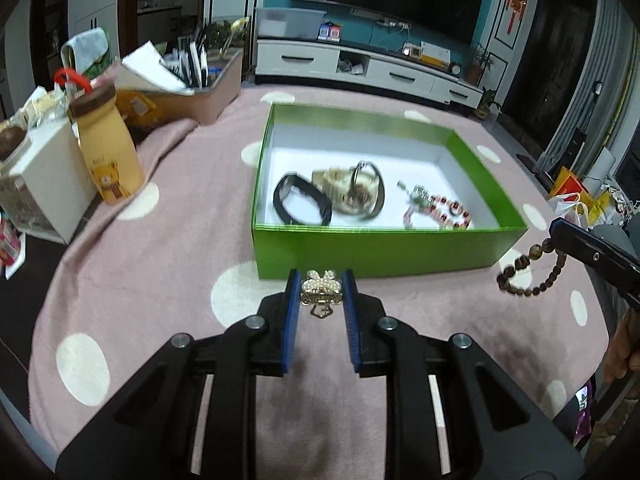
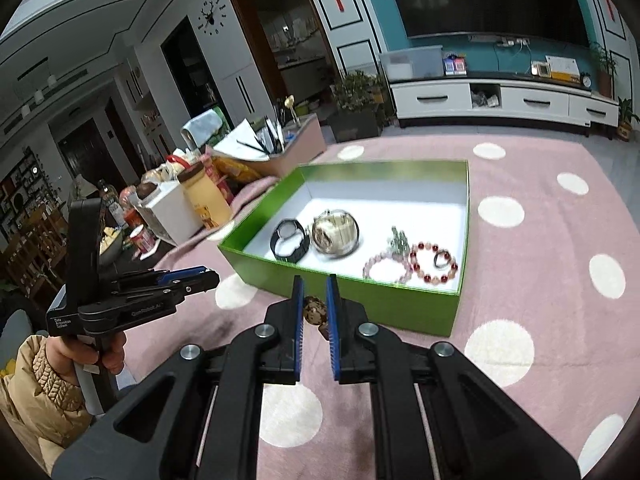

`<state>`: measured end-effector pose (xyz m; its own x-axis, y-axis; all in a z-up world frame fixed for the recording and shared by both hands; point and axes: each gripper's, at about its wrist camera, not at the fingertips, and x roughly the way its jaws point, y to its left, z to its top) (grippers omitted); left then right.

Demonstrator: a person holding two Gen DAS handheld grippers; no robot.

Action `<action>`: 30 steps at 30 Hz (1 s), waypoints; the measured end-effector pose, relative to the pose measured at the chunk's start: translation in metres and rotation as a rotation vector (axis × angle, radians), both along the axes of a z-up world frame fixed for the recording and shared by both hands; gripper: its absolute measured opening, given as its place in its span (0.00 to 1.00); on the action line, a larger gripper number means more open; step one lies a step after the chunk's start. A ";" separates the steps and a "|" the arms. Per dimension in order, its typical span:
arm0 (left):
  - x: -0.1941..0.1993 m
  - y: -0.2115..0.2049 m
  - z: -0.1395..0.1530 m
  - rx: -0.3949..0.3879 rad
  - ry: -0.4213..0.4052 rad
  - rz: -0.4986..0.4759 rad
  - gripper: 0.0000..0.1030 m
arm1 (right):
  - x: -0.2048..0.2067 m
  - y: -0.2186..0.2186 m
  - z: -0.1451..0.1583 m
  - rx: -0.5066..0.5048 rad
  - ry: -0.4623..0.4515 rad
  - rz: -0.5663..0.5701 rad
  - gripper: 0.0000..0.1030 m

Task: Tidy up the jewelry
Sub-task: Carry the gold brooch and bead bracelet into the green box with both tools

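Boxed: watch [image 2: 289,242], bracelets in your green box [image 1: 384,250].
Left gripper [image 1: 321,298]: grips pearl brooch [image 1: 321,292].
Right gripper [image 2: 315,312]: grips brown bead bracelet [image 1: 532,270].
Left: both unboxed.

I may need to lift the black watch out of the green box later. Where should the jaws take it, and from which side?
Grip the black watch across one side of its strap loop, coming straight down from above. It lies flat on the green box floor with the loop open, so one jaw can drop inside the loop and one outside. The round keyring piece sits close beside it, so take the side away from it.
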<state>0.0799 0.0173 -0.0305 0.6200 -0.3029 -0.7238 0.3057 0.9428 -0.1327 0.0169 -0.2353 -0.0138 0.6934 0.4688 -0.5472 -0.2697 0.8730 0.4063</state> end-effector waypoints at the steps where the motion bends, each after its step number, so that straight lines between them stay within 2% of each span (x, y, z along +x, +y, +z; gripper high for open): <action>1: 0.002 0.000 0.004 -0.001 -0.003 -0.002 0.20 | 0.001 -0.001 0.003 -0.001 -0.008 -0.004 0.10; 11: 0.027 -0.013 0.044 -0.020 -0.047 -0.027 0.20 | 0.022 -0.012 0.027 -0.019 -0.055 -0.046 0.10; 16: 0.049 -0.019 0.056 -0.033 -0.040 -0.030 0.20 | 0.036 -0.022 0.030 -0.021 -0.058 -0.073 0.10; 24: 0.082 -0.031 0.062 -0.032 -0.016 -0.026 0.20 | 0.056 -0.035 0.030 -0.031 -0.052 -0.107 0.10; 30: 0.109 -0.037 0.056 -0.049 0.030 -0.012 0.20 | 0.076 -0.039 0.026 -0.054 -0.034 -0.126 0.10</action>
